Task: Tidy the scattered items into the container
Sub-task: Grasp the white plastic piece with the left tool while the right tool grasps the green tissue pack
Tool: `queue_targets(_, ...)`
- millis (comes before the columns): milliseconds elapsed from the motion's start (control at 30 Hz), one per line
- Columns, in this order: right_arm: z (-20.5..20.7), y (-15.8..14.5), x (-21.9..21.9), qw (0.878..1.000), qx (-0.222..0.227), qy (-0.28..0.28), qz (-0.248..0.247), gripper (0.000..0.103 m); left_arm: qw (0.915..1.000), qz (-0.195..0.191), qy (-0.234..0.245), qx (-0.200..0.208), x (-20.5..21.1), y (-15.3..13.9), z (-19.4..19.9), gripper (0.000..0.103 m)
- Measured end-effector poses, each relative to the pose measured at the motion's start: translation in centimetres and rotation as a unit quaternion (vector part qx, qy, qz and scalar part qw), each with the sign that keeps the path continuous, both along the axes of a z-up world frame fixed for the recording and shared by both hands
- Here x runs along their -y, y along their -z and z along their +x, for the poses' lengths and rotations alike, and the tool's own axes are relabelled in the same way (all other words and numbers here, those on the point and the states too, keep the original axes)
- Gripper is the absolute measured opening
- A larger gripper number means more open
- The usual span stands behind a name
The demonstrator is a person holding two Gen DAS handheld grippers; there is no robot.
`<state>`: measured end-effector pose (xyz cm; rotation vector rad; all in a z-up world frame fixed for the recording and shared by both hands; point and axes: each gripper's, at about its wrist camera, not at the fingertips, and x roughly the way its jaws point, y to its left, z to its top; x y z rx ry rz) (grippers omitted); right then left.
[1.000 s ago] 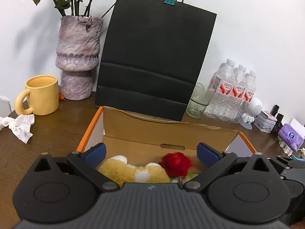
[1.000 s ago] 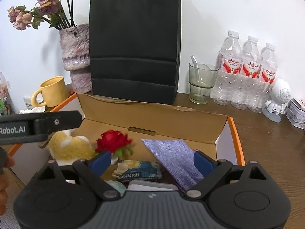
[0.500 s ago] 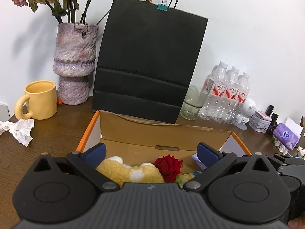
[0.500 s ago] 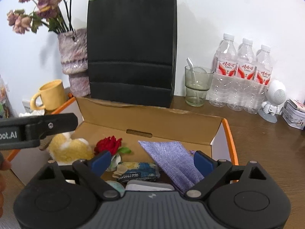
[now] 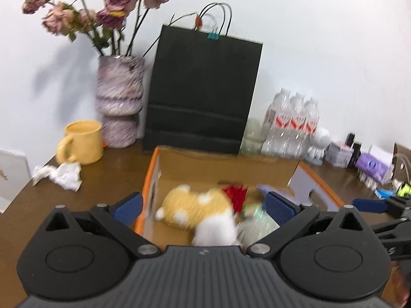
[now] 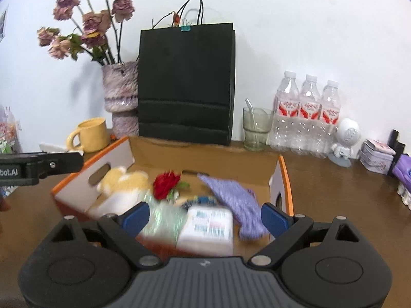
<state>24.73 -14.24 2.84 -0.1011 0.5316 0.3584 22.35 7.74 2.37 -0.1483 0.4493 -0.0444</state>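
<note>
An orange-edged cardboard box (image 5: 151, 177) (image 6: 287, 179) sits on the brown table. Inside lie a yellow-and-white plush toy (image 5: 195, 205) (image 6: 123, 182), a red rose (image 5: 236, 192) (image 6: 165, 183), a purple cloth (image 6: 236, 197), a white labelled packet (image 6: 208, 225) and a shiny clear wrapper (image 6: 161, 218). My left gripper (image 5: 204, 204) is open above the box's near side, holding nothing. My right gripper (image 6: 204, 217) is open too, above the box's near edge. The left gripper's black body (image 6: 41, 165) shows at the far left in the right wrist view.
Behind the box stand a black paper bag (image 5: 203, 92) (image 6: 186, 82), a vase of dried flowers (image 5: 119, 105), a yellow mug (image 5: 82, 142), a glass (image 6: 255, 128) and water bottles (image 6: 307, 113). Crumpled tissue (image 5: 60, 175) lies left of the box. Small items (image 5: 370, 165) crowd the right.
Both grippers have pulled back and upward from the box, so more of the table and wall shows. They stay open and empty. The views are blurred from motion.
</note>
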Motion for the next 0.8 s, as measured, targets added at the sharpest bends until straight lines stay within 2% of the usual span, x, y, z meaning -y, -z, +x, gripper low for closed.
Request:
queue_targets(167, -2.6, 2.6, 0.6, 0.999, -0.034, 0.016, 0.007, 0.094, 0.9992, -0.005, 0.0, -0.039, -1.1, 3.0, -2.2, 0.103)
queue_targets(267, -3.6, 4.1, 0.5, 0.999, -0.046, 0.025, 0.002, 0.093, 0.9982, -0.006, 0.007, -0.059, -1.1, 4.6, -2.9, 0.093)
queue_targets(300, -3.9, 4.4, 0.4, 0.999, -0.048, 0.025, 0.001, 0.093, 0.9978, -0.006, 0.013, -0.065, -1.0, 4.9, -3.0, 0.085)
queue_targets(367, -4.6, 4.9, 0.1, 0.998, -0.051, 0.021, -0.001, 0.093, 0.9971, -0.007, 0.027, -0.071, -0.7, 5.5, -3.3, 0.078)
queue_targets(467, -5.4, 5.4, -0.6, 0.999, -0.05, 0.011, -0.006, 0.09, 0.9961, 0.007, 0.047, -0.074, 0.3, 5.9, -3.5, 0.067)
queue_targets(533, -5.7, 5.6, -1.2, 0.999, -0.046, 0.006, -0.015, 0.087, 0.9951, 0.015, 0.057, -0.079, 1.0, 6.2, -3.3, 0.054)
queue_targets(667, -5.8, 5.7, -2.3, 0.999, -0.044, -0.004, -0.029, 0.08, 0.9932, 0.022, 0.061, -0.097, 1.5, 7.1, -2.7, 0.047)
queue_targets(733, -5.8, 5.9, -2.9, 0.998, -0.046, -0.01, -0.039, 0.07, 0.9926, 0.027, 0.059, -0.103, 1.6, 7.4, -2.4, 0.043)
queue_targets(800, -5.7, 6.1, -3.3, 0.998, -0.048, -0.014, -0.046, 0.07, 0.9921, 0.027, 0.058, -0.108, 1.7, 7.6, -2.1, 0.041)
